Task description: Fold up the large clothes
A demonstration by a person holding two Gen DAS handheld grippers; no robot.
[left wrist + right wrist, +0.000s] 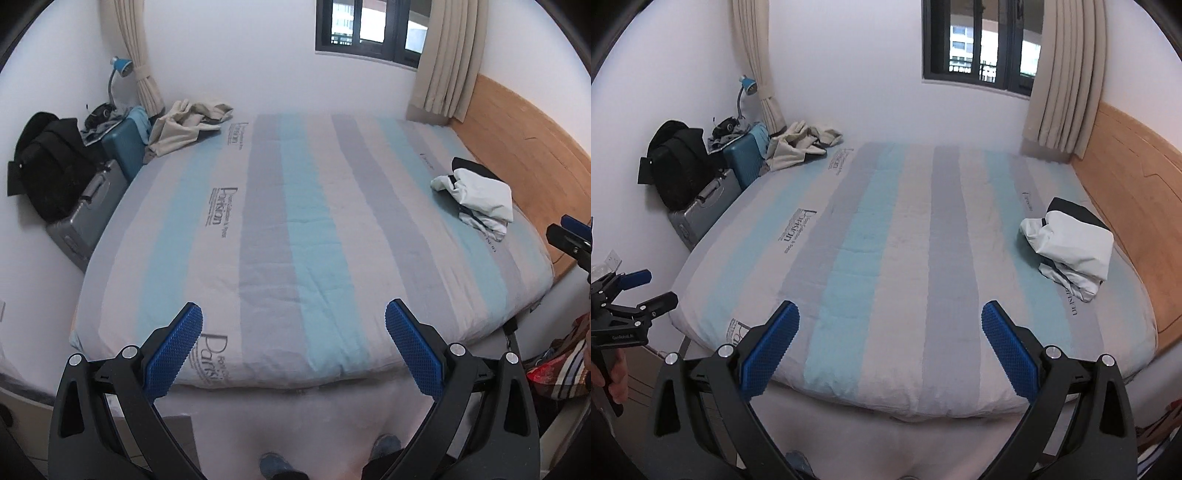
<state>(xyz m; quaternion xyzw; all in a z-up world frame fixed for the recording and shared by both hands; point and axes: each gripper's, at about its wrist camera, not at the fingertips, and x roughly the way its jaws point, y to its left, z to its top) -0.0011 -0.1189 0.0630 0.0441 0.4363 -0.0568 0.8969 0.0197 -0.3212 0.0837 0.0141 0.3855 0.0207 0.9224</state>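
Currently left gripper point(293, 321) and right gripper point(890, 321) both spread wide, empty. White garment point(1071, 243) bunched at 2 o'clock on bed point(886, 221); soft, light, floppy; pinch a hem corner.

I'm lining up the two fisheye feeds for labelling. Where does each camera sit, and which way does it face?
Left wrist: on the left gripper at the bed's foot, facing the window; open fingers, shoes and the right gripper at right show.
Right wrist: on the right gripper, same heading; open fingers and the left gripper in the left hand show.
Shared: striped bed, white garment, beige clothes.
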